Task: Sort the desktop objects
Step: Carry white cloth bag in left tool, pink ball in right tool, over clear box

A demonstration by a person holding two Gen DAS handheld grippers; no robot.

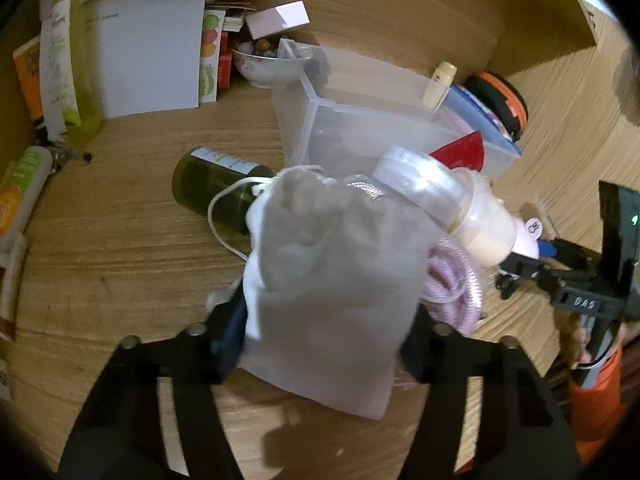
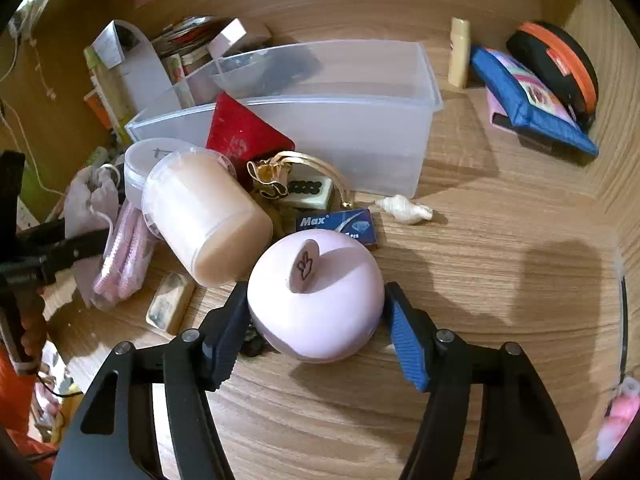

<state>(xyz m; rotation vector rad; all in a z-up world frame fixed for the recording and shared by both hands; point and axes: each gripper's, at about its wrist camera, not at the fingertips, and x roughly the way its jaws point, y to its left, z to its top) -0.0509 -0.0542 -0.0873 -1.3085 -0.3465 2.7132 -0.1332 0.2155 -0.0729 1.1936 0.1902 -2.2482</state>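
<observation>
Left tongs (image 1: 324, 344): clamped on the limp white drawstring cloth pouch (image 1: 328, 280), lifted over the wooden bench (image 1: 120, 260).
Pouch handling: probably light, soft and saggy; best pinched across its body.
Right tongs (image 2: 316, 320): pads against both sides of the smooth pale-pink round case (image 2: 316, 300), near the translucent plastic bin (image 2: 340, 120).
Case handling: likely rigid, slippery; squeeze its widest part.

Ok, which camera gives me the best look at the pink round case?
The right wrist view: the pink round case sits centred between the right gripper's fingers, its heart-shaped tab clear. The left wrist view shows only a sliver of the case behind the beige jar.
</observation>
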